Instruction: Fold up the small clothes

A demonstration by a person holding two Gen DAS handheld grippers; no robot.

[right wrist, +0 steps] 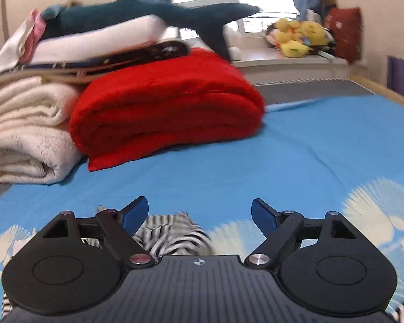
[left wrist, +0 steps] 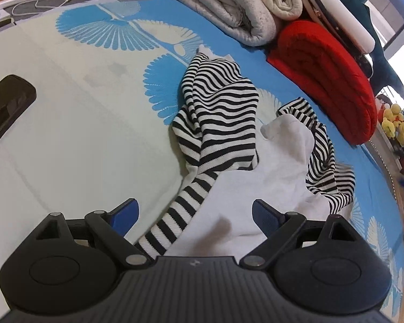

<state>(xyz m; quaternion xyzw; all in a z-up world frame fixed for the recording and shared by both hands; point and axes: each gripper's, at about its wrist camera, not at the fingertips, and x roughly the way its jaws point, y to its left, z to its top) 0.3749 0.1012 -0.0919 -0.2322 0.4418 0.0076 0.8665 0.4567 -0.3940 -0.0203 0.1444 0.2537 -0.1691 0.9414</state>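
The striped garment [left wrist: 220, 113] lies crumpled on the blue bedspread [left wrist: 282, 80], running from the lower centre of the left wrist view up toward the upper centre, one sleeve passing between the wide-apart fingers of the left gripper [left wrist: 195, 210]. The right gripper [right wrist: 200, 211], equally wide and holding nothing, hovers level with only a blurred bit of stripes at its base, so the left looks nearer.

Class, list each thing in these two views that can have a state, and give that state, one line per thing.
striped garment: crumpled, unfolded, on the bed
left gripper: open, holding nothing
right gripper: open, holding nothing
red blanket: folded
cream blanket: folded, beside the red one
plush shark: lying on top of the bedding pile
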